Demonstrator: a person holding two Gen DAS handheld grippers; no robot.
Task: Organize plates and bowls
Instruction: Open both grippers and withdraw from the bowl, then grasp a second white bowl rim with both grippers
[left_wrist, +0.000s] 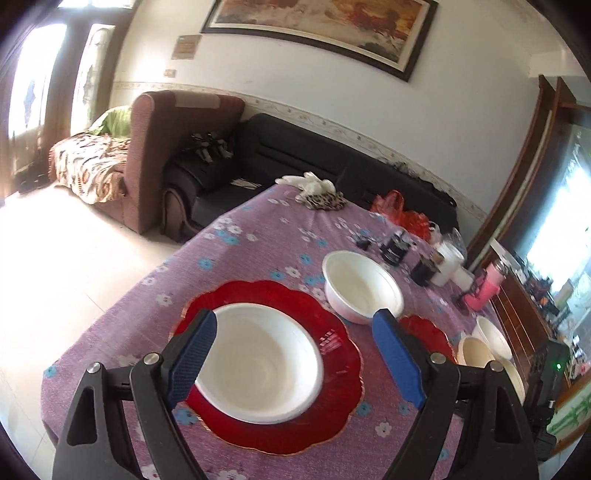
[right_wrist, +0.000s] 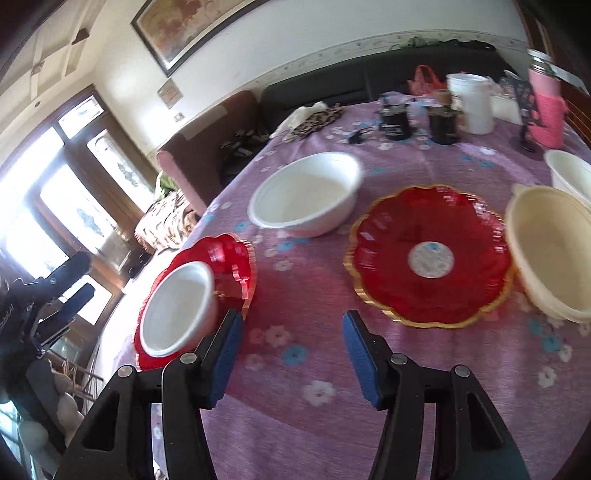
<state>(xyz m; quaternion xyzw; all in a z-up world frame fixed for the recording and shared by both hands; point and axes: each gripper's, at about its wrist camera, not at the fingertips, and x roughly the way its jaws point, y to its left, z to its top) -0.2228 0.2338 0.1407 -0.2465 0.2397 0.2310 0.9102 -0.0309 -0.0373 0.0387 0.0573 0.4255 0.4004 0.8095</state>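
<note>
A white bowl (left_wrist: 264, 363) sits in a red scalloped plate (left_wrist: 343, 354) on the purple flowered tablecloth; both also show in the right wrist view, the bowl (right_wrist: 177, 306) in the plate (right_wrist: 236, 258). My left gripper (left_wrist: 295, 332) is open and empty, its jaws above and to either side of that bowl. A second white bowl (left_wrist: 362, 284) (right_wrist: 306, 192) stands apart behind it. A second red plate (right_wrist: 430, 254) (left_wrist: 424, 332) lies empty. A cream bowl (right_wrist: 550, 254) touches its right edge, with a white bowl (right_wrist: 569, 173) behind. My right gripper (right_wrist: 291, 332) is open and empty over bare cloth.
Dark jars (right_wrist: 395, 122), a white container (right_wrist: 474, 103) and a pink bottle (right_wrist: 546, 107) stand at the table's far side. Gloves and a spotted cloth (left_wrist: 317, 192) lie at the far edge. Sofas (left_wrist: 295, 155) stand beyond. The table's left edge (left_wrist: 122, 295) drops to the floor.
</note>
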